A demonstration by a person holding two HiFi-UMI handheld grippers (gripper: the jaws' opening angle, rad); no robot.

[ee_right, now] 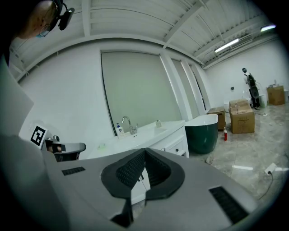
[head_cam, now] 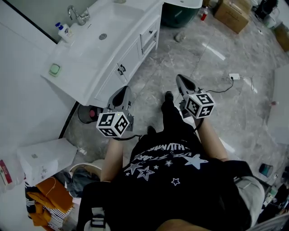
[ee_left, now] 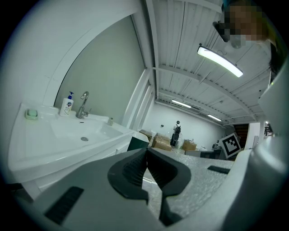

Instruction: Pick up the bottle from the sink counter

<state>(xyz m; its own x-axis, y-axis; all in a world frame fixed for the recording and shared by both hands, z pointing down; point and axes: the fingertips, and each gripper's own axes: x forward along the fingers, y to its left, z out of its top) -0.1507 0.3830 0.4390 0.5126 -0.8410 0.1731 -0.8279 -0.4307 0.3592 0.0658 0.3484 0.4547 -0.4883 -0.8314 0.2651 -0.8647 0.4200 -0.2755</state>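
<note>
Closest to the head camera is the person's black star-printed shirt (head_cam: pixel 167 167), and past it two forearms reach forward, each holding a gripper roughly level over the marble floor (head_cam: pixel 216 58). The left gripper (head_cam: pixel 123 90) and the right gripper (head_cam: pixel 182 81) both have their jaws pressed together. In each gripper's own view the ribbed pads meet with nothing between them.

Just ahead of the left gripper stands the white vanity cabinet (head_cam: pixel 128 61), topped by the sink counter (head_cam: pixel 72 72) with its basin. A green soap dish (head_cam: pixel 54 69) sits at the counter's left end. Farther back, against the mirror wall, stands the bottle (head_cam: pixel 65 32), a white pump bottle with a blue top. It is upright, just beside the chrome faucet (head_cam: pixel 77 16) and on its left.

The coming move turns on one relation. The bottle lies forward and to the left of both pairs of jaws, well apart from them, with its long axis vertical. In the left gripper view it shows high and far to the left of the closed tips. In the right gripper view it also sits left of and above the tips, but smaller and farther off. The left gripper looks the nearer one, being next to the cabinet front. Either pair of jaws would need to spread before closing across the bottle's body from the side.

Beyond the counter are a dark green tub (head_cam: pixel 180 13) and cardboard boxes (head_cam: pixel 232 13).
</note>
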